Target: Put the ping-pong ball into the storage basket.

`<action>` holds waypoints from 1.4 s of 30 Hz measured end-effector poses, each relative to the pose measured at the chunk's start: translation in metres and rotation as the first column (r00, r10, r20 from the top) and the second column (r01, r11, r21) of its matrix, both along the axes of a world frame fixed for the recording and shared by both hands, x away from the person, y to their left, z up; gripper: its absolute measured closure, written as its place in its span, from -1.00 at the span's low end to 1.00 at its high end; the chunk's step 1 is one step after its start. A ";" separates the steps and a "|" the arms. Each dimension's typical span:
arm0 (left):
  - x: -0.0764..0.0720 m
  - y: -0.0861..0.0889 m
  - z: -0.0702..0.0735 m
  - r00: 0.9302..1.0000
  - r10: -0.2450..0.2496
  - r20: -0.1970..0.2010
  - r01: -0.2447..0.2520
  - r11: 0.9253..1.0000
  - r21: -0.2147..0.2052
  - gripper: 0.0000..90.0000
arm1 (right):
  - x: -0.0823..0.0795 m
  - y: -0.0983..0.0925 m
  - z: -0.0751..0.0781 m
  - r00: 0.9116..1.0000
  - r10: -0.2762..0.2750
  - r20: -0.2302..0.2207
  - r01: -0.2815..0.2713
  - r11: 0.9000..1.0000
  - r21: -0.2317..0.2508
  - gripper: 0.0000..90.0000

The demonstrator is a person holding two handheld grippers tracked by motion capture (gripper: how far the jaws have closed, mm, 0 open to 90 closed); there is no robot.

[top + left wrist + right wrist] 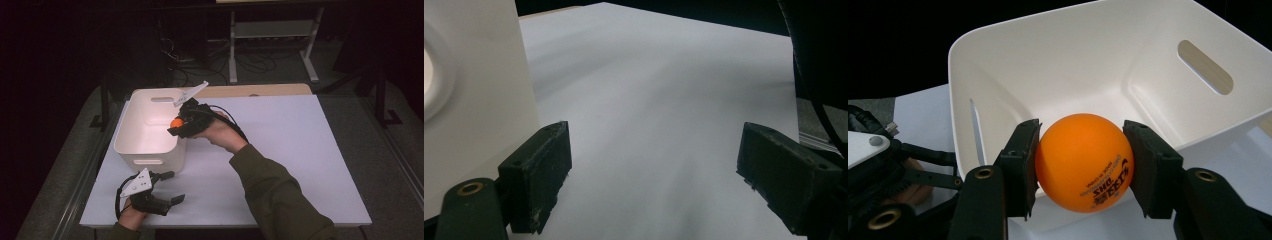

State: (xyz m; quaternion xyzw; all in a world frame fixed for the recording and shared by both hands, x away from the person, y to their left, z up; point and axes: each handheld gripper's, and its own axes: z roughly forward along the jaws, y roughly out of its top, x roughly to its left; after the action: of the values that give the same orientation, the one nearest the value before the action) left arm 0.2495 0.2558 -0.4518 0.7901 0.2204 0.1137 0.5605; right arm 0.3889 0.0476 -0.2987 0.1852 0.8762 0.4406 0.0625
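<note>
Orange ball in right claw above seemingly empty white bin.

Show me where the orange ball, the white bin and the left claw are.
orange ball (pixel 1083 162), right gripper view, middle of its front face.
white bin (pixel 131 128), high view, its left rim.
left claw (pixel 170 186), high view, midway between its open fingertips.

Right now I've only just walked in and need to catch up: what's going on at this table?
A person is working with a handheld gripper in each hand. The right gripper is shut on an orange ball and holds it at the rim of an open white bin, which looks empty inside. The left gripper rests low on the white table just in front of the bin, jaws open with nothing between them. The ball looks about to go into the bin.
</note>
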 end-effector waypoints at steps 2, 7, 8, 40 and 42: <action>0.000 0.000 0.000 1.000 0.000 0.000 0.000 1.000 -0.001 -0.69 | 0.001 0.003 -0.001 1.000 0.006 0.001 -0.006 1.000 -0.004 0.09; 0.000 0.000 0.000 1.000 0.000 -0.001 0.000 1.000 -0.001 -0.69 | 0.001 0.011 -0.001 1.000 0.018 0.002 -0.018 1.000 -0.005 0.09; 0.000 0.000 0.000 1.000 0.000 -0.001 0.000 1.000 0.000 -0.69 | 0.001 0.012 -0.002 1.000 0.018 0.001 -0.018 1.000 -0.006 0.10; 0.000 0.000 0.000 1.000 0.000 -0.003 0.000 1.000 -0.005 -0.69 | 0.003 -0.002 -0.006 1.000 -0.021 0.007 0.021 1.000 0.010 -0.17; 0.000 0.000 0.000 1.000 0.000 -0.004 0.000 1.000 -0.004 -0.69 | 0.003 -0.008 -0.006 1.000 -0.028 0.010 0.028 1.000 0.011 -0.18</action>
State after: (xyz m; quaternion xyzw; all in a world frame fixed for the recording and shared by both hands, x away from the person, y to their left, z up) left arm 0.2496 0.2561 -0.4518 0.7891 0.2218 0.1118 0.5617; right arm 0.3919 0.0400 -0.3052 0.1954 0.8708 0.4454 0.0720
